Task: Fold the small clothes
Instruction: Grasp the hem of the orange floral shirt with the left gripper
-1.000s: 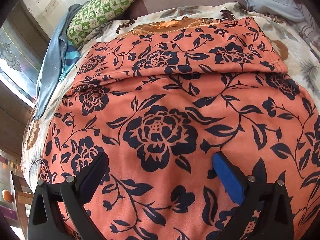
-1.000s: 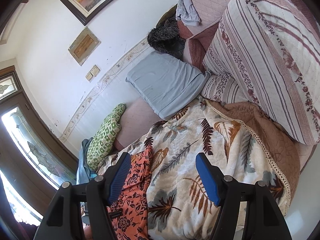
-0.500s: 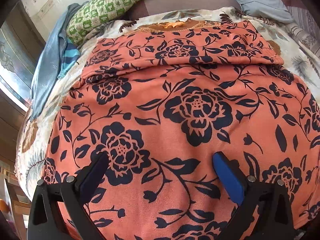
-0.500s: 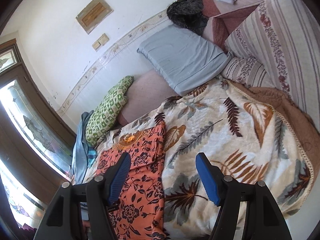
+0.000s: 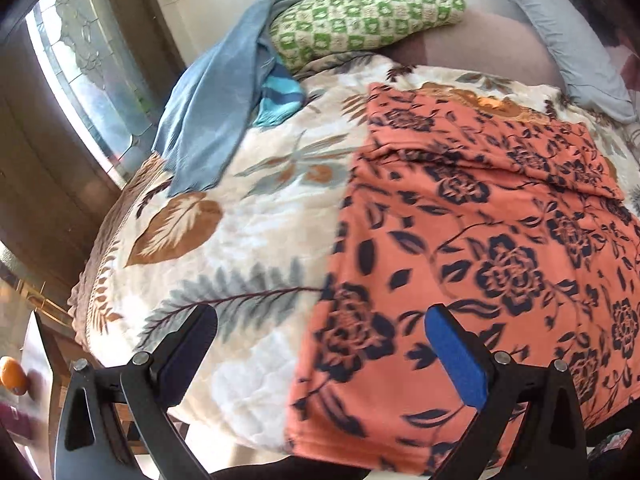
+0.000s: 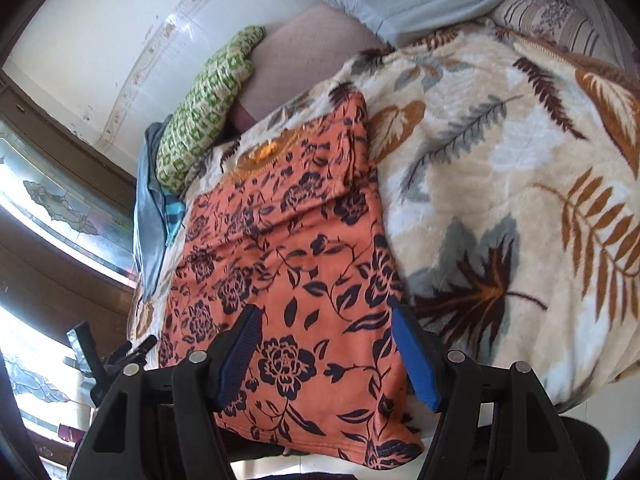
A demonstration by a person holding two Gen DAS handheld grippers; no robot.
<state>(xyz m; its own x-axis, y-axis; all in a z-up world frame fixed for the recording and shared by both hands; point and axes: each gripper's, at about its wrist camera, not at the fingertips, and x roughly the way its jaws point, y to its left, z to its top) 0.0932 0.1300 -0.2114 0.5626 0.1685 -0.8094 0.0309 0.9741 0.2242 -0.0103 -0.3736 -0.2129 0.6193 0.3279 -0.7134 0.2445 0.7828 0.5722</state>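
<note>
An orange garment with dark blue flowers (image 5: 480, 240) lies flat on a leaf-print blanket (image 5: 240, 240), folded lengthwise, its near hem hanging over the bed's front edge. My left gripper (image 5: 320, 344) is open and empty above the garment's near left corner. In the right wrist view the same garment (image 6: 288, 240) runs away from me. My right gripper (image 6: 326, 344) is open and empty, straddling the garment's near right part, with its right finger at the garment's right edge. The left gripper's body (image 6: 116, 356) shows at the lower left of that view.
A green checked pillow (image 5: 360, 20), a blue cloth (image 5: 216, 112) and a grey-blue pillow (image 5: 568, 40) lie at the head of the bed. A stained-glass window (image 5: 88, 80) is at the left. Striped pillows (image 6: 560, 12) stand at the far right. The blanket (image 6: 520, 200) spreads wide to the garment's right.
My left gripper has shifted left, from over the garment's middle to its left edge. My right gripper has tilted down and come over the garment's near right part.
</note>
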